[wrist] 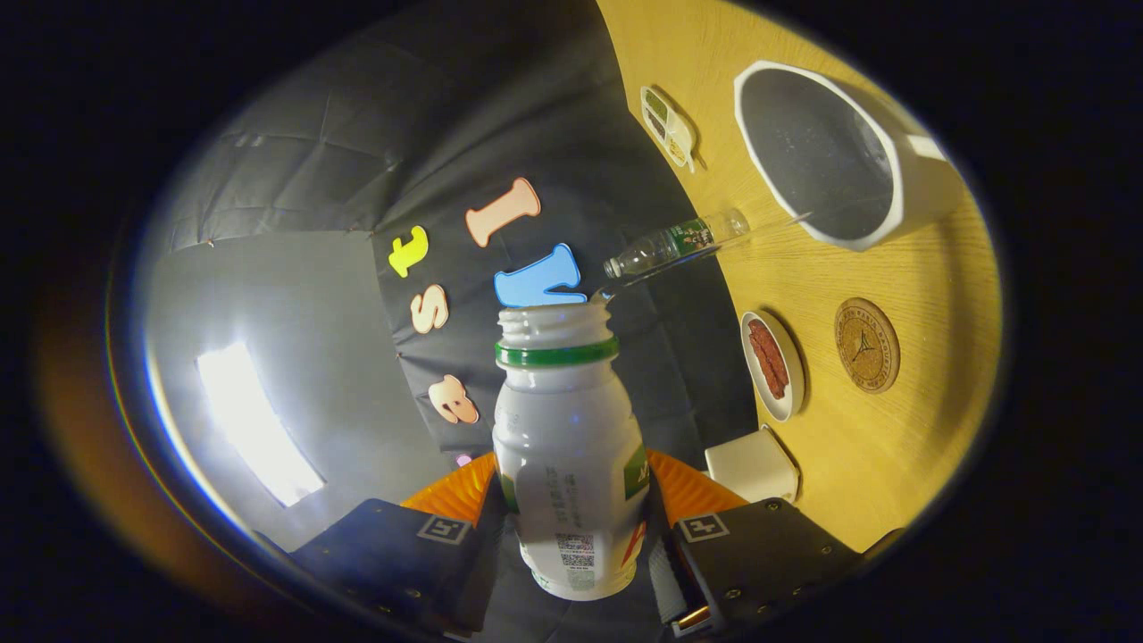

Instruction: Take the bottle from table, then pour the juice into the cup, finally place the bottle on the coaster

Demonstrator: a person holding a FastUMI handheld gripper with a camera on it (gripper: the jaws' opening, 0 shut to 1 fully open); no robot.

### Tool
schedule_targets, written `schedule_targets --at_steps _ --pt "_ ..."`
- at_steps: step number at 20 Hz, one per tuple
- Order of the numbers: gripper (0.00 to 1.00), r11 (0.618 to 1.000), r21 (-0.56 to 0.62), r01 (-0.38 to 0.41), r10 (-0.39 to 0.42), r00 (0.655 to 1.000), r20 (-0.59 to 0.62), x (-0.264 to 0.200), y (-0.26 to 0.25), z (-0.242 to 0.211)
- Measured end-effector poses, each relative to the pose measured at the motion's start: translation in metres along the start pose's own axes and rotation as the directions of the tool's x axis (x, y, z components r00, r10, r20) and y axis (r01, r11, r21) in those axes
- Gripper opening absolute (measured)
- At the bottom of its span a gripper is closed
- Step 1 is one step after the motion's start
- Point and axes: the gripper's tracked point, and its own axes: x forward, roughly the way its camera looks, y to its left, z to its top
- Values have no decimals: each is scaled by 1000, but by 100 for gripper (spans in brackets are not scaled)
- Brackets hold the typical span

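My gripper [571, 500] is shut on a small white bottle [567, 446] with a green neck ring and no cap; both fingers press its sides. The whole view is rolled, so the wooden table [902, 446] stands like a wall beside the bottle. A thin stream [714, 248] runs from the bottle's mouth toward the white cup [826, 152], which lies well beyond the fingers with its grey inside facing me. A round cork coaster [867, 345] sits on the table below the cup, apart from the bottle.
A clear plastic water bottle [674, 243] with a green label stands on the table near the cup. A small white dish [773, 364] with red food is beside the coaster. A white block [752, 466] and a small divided tray [668, 127] also rest on the table.
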Motion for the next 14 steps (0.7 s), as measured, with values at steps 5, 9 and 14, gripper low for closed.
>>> schedule_targets --at_steps 5,9,14 --pt "69 1000 17 -3 2 1000 11 1 1 2" --pt "69 1000 31 -5 5 1000 22 -3 2 5" --pt "69 998 54 -19 16 999 38 -3 8 9"
